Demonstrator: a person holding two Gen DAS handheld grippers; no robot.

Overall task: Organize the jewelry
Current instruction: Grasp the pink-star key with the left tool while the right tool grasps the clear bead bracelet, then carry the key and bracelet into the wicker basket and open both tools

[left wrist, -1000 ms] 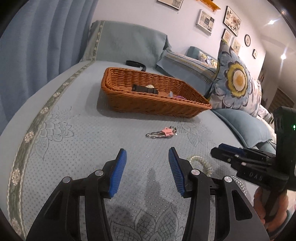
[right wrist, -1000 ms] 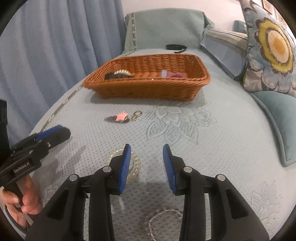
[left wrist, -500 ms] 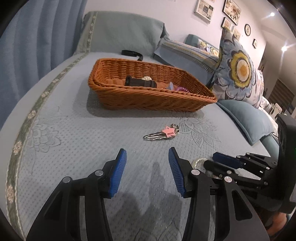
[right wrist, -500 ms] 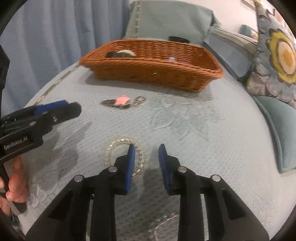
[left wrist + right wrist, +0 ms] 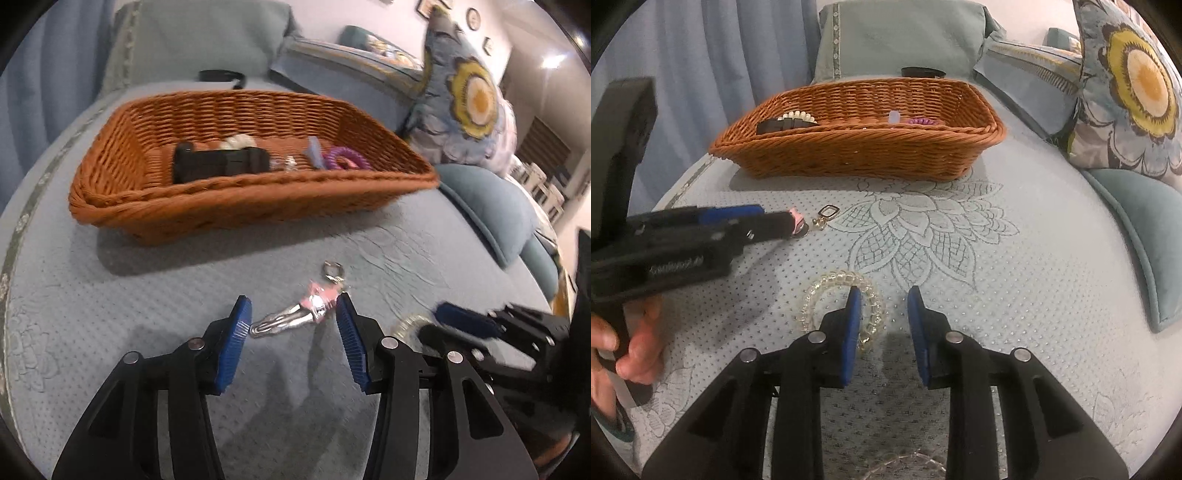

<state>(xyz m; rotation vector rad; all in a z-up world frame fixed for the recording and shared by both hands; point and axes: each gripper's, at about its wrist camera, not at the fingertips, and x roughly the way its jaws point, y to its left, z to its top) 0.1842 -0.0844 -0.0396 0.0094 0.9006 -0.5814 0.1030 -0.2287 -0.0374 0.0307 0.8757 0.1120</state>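
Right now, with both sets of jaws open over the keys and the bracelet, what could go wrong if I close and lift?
1. The left gripper straddles the flat silver keys with pink tag; lying flush on the soft blue quilt, they may slip out or the jaws may snag fabric.
2. The right gripper has only one jaw over the clear beaded bracelet; closing might nudge it aside.
3. Both grippers sit close together and might collide on the way to the brown wicker basket.
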